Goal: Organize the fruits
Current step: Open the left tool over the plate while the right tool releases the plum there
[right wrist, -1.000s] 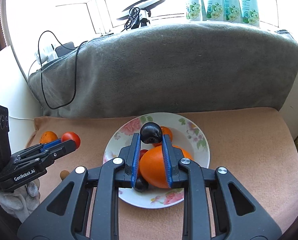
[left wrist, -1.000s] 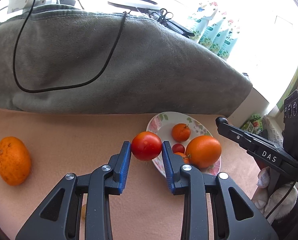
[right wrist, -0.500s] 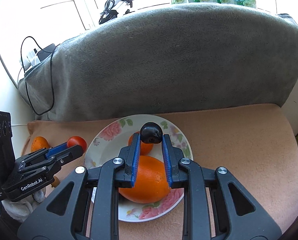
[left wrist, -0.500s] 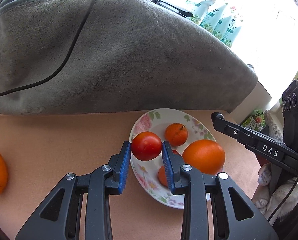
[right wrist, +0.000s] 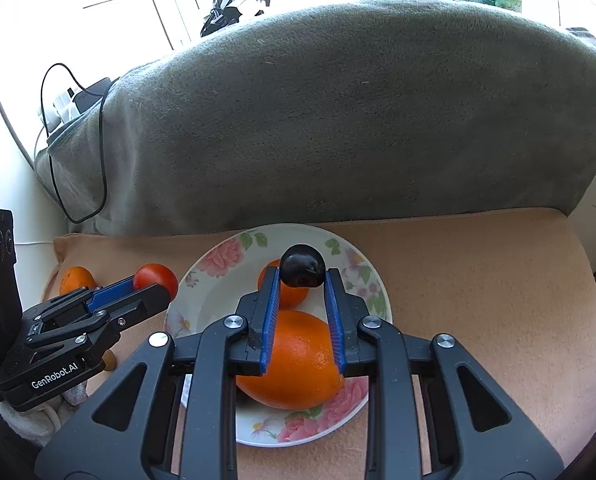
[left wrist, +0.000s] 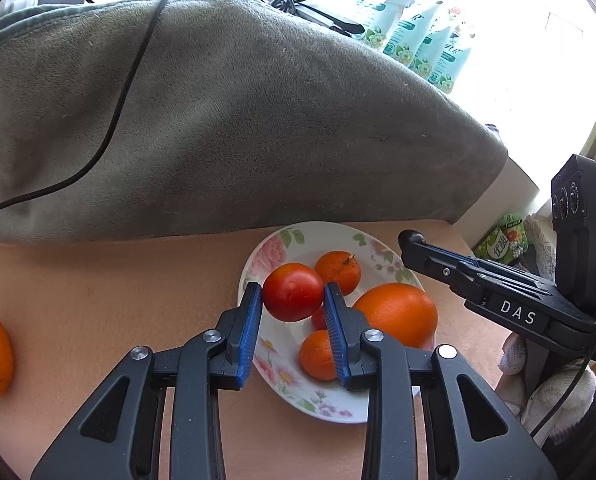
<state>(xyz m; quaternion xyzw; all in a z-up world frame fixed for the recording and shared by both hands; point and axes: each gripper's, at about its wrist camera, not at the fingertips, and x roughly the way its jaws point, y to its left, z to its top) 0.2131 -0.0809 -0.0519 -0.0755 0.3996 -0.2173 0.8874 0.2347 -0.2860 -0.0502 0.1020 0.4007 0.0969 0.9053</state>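
Centrally, left tongs [left wrist: 293,300] clamp a round red tomato [left wrist: 292,297] above the floral white plate [left wrist: 275,376] — right tongs [right wrist: 301,276] clamp a dark glossy plum [right wrist: 302,265].

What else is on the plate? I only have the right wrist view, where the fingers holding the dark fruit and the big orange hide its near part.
Observer: The left wrist view shows a second small mandarin on the plate, beside the big orange.
Operator: Anything more?
Observer: A small red fruit sits between the two mandarins, mostly hidden by a finger.
Operator: Is the tomato gripped on both sides?
Observer: Yes. Both blue pads of the left gripper press on the tomato.
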